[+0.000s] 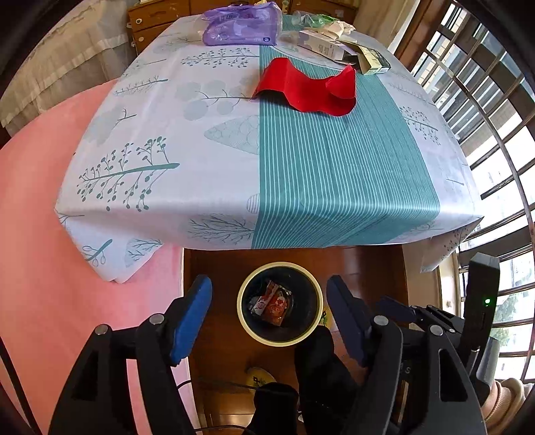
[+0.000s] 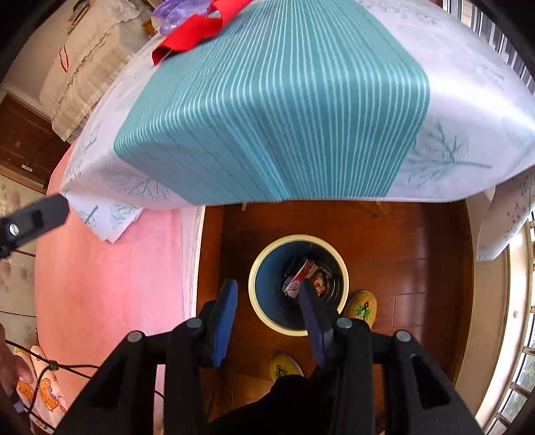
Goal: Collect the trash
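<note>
Both grippers held over bin [image 1: 279, 302] on floor, near table edge — drop pos. Left gripper [image 1: 269, 313] & right gripper [image 2: 267, 313] spread wide, nothing held. Red/white wrapper [image 1: 272, 301] lies in bin. Red sheet [image 1: 306, 88], purple pack [image 1: 240, 25], cartons [image 1: 344, 50] left far on table; prob. trash to be fetched.

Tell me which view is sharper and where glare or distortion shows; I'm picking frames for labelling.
Left wrist view: sharp overall, with the red sheet and tablecloth print crisp; the windows at right are blown out; fisheye bends the table edge. Right wrist view: softer, the red sheet smeared by blur, sheen on the tablecloth, while the bin stays readable.
</note>
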